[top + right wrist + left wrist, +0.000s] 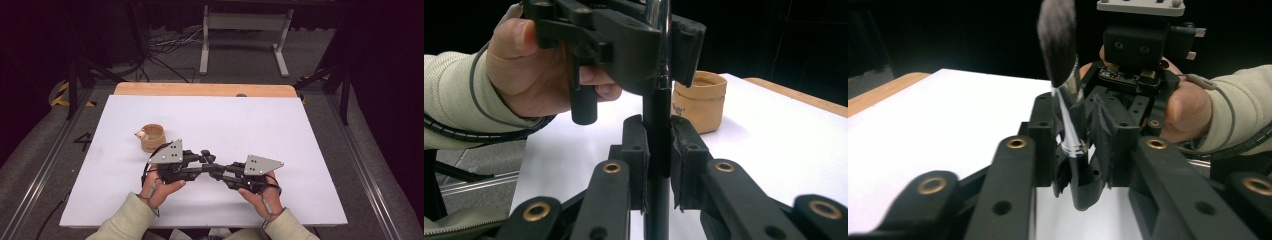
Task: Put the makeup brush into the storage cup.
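From the high view, the left tongs [207, 159] and the right tongs [220, 167] meet tip to tip over the near middle of the white worktop [300, 150], each held in one of the person's hands. The thing between them is too small to make out here. The small tan fabric pot [152, 137] stands on the worktop behind the left hand, apart from both tools. If either hand swings back or left during the handover, it could knock that light pot over.

In the left gripper view, the left tongs [1075, 150] are closed on the shiny metal ferrule of a make-up brush with a dark bristle head and black handle [1058, 40], which stands nearly upright, bristles upward. The right tongs [1098, 107] face them from beyond, close against the brush. The ferrule is smooth and tapered, so I judge the grip to be slippery: a small twist could let the brush slide or tip.

In the right gripper view, the right tongs [658, 150] are closed on the black handle lower down, while the left tongs [664, 47] clamp the ferrule above. With both tools pinching one slim stick, any pull in different directions could bend it or jerk it loose. If one releases before the other grips firmly, the brush would likely drop onto the worktop and roll, short of the pot [701, 100].
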Tool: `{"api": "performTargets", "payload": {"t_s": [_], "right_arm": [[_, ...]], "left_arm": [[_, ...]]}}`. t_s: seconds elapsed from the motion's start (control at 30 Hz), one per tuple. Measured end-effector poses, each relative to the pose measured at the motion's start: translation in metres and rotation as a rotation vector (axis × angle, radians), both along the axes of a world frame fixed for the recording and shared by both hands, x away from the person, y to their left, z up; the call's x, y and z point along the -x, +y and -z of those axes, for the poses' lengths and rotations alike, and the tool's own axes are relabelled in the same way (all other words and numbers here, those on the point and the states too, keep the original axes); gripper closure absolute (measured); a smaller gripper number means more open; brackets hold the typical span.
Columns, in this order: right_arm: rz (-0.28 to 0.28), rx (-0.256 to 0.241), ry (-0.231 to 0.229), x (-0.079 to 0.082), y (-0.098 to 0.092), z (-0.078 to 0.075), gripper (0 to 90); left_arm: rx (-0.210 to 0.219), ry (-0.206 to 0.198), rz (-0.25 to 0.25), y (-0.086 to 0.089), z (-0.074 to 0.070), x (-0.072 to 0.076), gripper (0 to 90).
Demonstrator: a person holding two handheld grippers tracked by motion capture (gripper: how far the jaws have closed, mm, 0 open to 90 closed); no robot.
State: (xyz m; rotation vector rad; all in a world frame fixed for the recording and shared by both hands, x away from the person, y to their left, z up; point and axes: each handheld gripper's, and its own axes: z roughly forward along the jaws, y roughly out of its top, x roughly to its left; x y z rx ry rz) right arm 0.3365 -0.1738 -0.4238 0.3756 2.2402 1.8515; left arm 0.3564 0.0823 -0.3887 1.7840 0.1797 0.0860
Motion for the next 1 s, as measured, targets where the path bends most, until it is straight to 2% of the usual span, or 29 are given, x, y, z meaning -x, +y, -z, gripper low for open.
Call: {"api": "performTargets", "payload": {"t_s": [0.07, 0.1, 0.3, 0.53, 0.6, 0.67, 0.73, 0.77, 0.87, 0.93, 1.0], "right_arm": [[-0.002, 0.002, 0.0, 0.0, 0.001, 0.0, 79.3], [-0.002, 0.001, 0.001, 0.0, 0.001, 0.001, 79.2], [0.0, 0.006, 0.001, -0.001, 0.001, 0.001, 78.3], [0.006, 0.002, -0.001, -0.001, 0.001, 0.0, 75.5], [0.016, 0.004, -0.002, -0.001, 0.0, 0.0, 70.7], [0.023, -0.001, 0.005, -0.001, 0.0, -0.001, 59.6], [0.055, -0.018, 0.002, -0.002, -0.001, -0.003, 44.1], [0.055, -0.018, 0.002, -0.002, -0.001, -0.003, 44.1], [0.085, -0.042, 0.004, -0.002, -0.004, -0.007, 27.0], [0.107, -0.057, 0.005, -0.003, -0.007, -0.01, 18.8], [0.11, -0.058, 0.006, -0.003, -0.008, -0.011, 17.7]], "left_arm": [[0.001, 0.028, 0.006, 0.001, 0.0, -0.001, 76.1], [-0.002, 0.029, 0.01, 0.001, 0.0, -0.001, 76.9], [-0.01, 0.031, 0.013, 0.0, -0.001, 0.0, 78.5], [-0.035, 0.007, -0.009, -0.001, -0.005, 0.004, 79.0], [-0.037, 0.011, -0.008, 0.0, -0.007, 0.004, 79.0], [-0.036, 0.013, -0.014, 0.001, -0.008, 0.004, 79.1], [-0.034, 0.014, -0.031, 0.004, -0.009, 0.003, 79.0], [-0.034, 0.014, -0.031, 0.004, -0.009, 0.003, 79.0], [-0.034, 0.01, -0.06, 0.009, -0.012, 0.002, 79.0], [-0.029, 0.013, -0.073, 0.013, -0.014, 0.001, 79.0], [-0.025, 0.018, -0.087, 0.017, -0.016, 0.001, 79.1]]}}
